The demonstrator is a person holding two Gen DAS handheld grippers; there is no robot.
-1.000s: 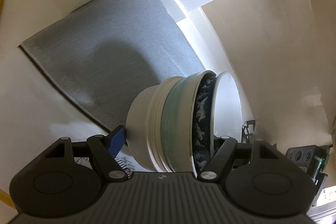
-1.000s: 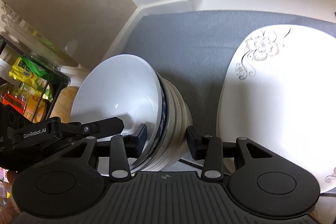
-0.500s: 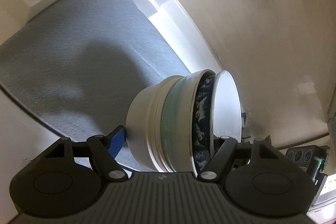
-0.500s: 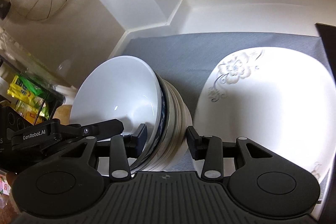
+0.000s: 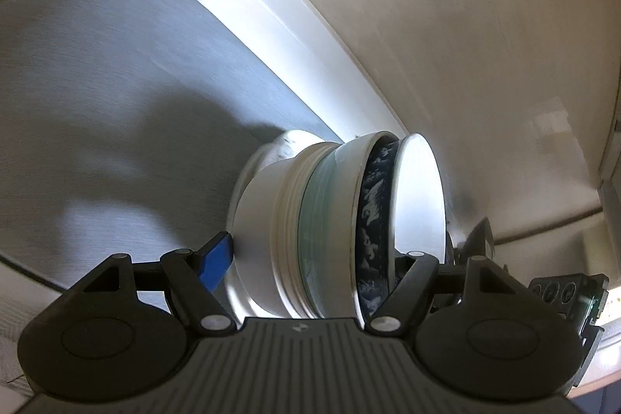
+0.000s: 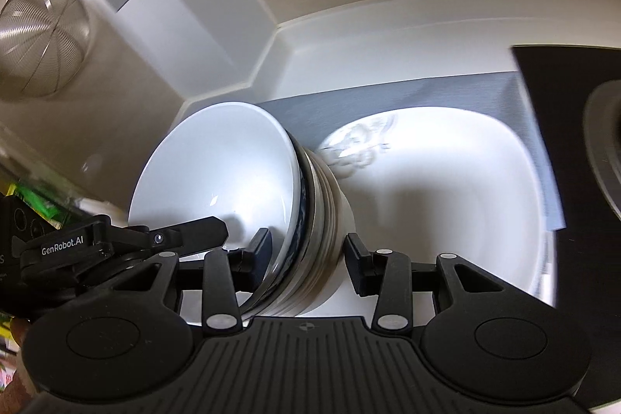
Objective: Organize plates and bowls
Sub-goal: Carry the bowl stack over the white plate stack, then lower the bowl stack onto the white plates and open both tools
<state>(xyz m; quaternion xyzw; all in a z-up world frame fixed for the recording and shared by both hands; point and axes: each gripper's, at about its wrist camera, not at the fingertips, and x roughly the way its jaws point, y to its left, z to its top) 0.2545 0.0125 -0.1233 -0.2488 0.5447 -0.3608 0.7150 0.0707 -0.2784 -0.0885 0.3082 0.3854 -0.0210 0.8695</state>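
Since a second ago the stack of bowls (image 5: 337,224) has been carried toward the white wall, the grey mat (image 5: 97,84) now filling the left wrist view's left side, and the left gripper (image 5: 314,258) still pinches the stack, blue-padded finger on its base and the other inside the top bowl. In the right wrist view the flowered plate (image 6: 446,204) now lies on the mat right behind the stack, which the right gripper (image 6: 306,251) clamps across rim and base.
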